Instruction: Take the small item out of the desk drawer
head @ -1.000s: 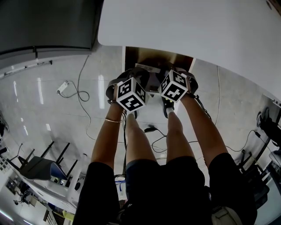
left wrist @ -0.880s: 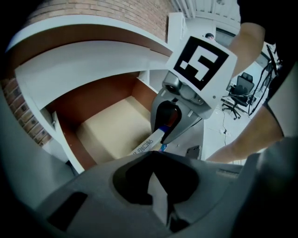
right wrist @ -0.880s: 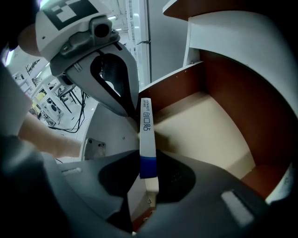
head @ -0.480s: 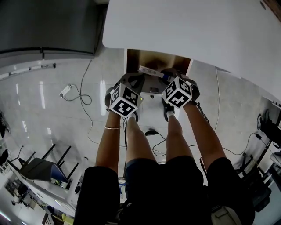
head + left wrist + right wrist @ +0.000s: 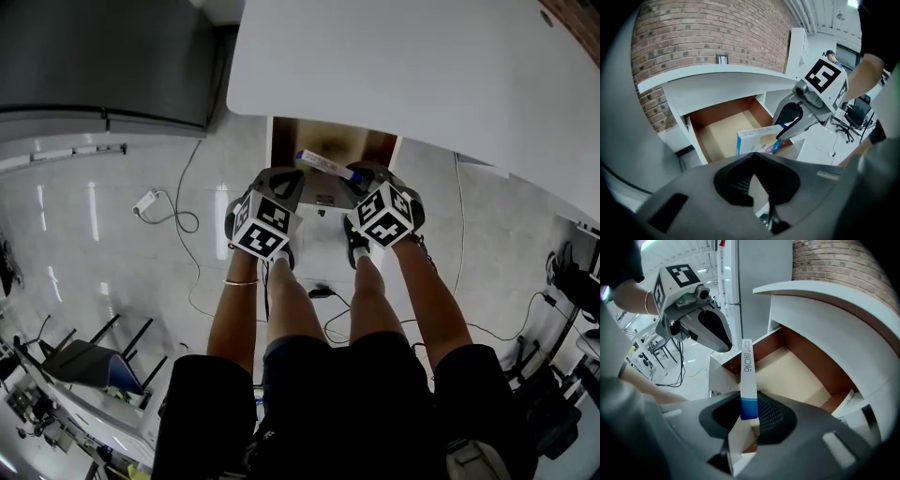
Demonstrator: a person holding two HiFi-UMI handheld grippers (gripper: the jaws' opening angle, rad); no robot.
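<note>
Above one open drawer (image 5: 373, 147) of one white desk (image 5: 403, 66): one flat white-and-blue box (image 5: 324, 164), pinched by right gripper (image 5: 751, 416); left gripper (image 5: 754, 181) pressed together, empty.

Your small item is a thin, flat white box (image 5: 747, 376) with one blue end and print along its side. It stands on edge, blue end clamped between the pads of your right gripper (image 5: 750, 417), and is held over the desk drawer (image 5: 799, 376), clear of its floor. The drawer stands pulled open, with brown walls and a pale base.
</note>
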